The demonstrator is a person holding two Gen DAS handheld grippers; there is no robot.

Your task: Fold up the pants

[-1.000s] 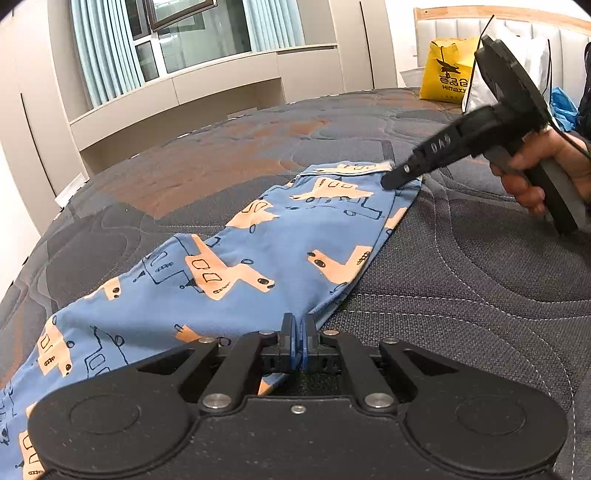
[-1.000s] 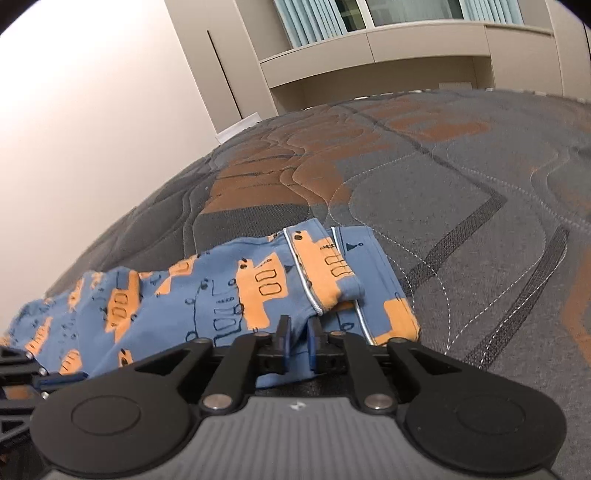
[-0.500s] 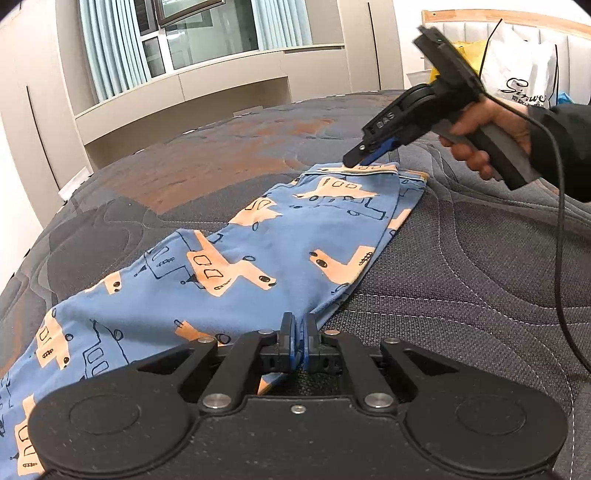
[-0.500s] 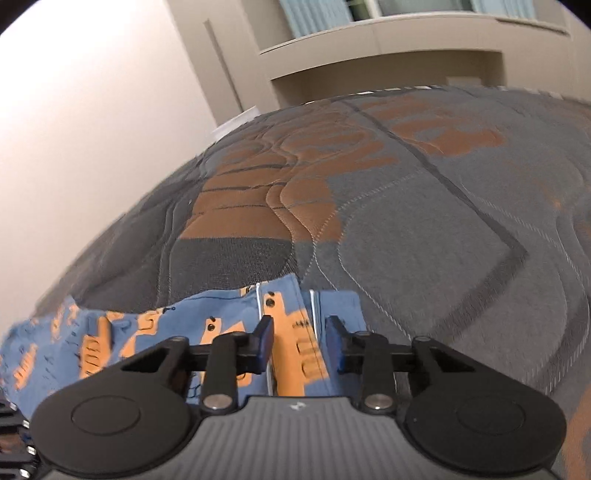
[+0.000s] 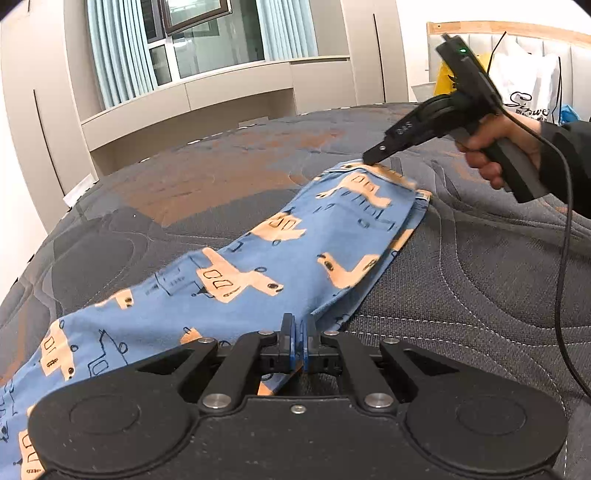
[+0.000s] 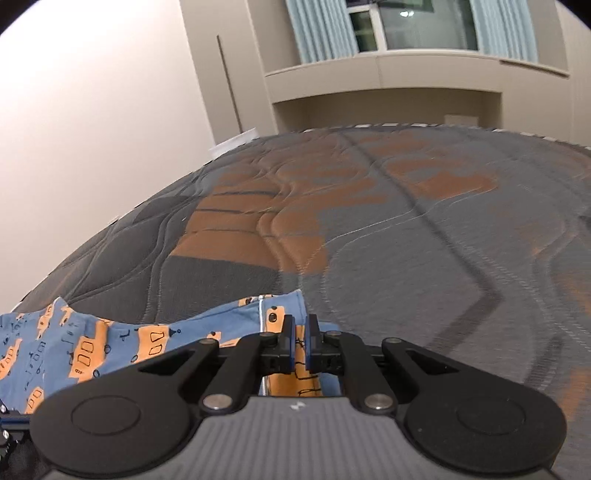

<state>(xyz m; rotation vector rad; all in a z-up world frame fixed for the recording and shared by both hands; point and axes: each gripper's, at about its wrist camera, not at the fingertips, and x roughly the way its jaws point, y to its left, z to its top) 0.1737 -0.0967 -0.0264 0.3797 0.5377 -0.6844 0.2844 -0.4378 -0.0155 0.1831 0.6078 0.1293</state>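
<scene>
Bed w/ quilted grey-and-orange mattress cover (image 5: 461, 280) fills most of both views. Far side: window (image 5: 207, 40) w/ pale blue curtains (image 5: 110, 48), beige cabinets (image 5: 48, 110) to the left, low shelf ledge (image 5: 192, 99) under the window. Far right: wood-trimmed padded headboard (image 5: 517, 27); against it a yellow bag (image 5: 443, 79) and a white shopping bag (image 5: 528, 88), touching. Blue item just right of white bag, unclear what.

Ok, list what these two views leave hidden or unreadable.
- Pants: leg ends cut off by the left view's lower left edge.
- Fabric at the left gripper and right gripper: covered by each tool's own body.
- Bags: partly behind the right tool; print too small to read.
- Bed: motion-blurred in the right view.
</scene>
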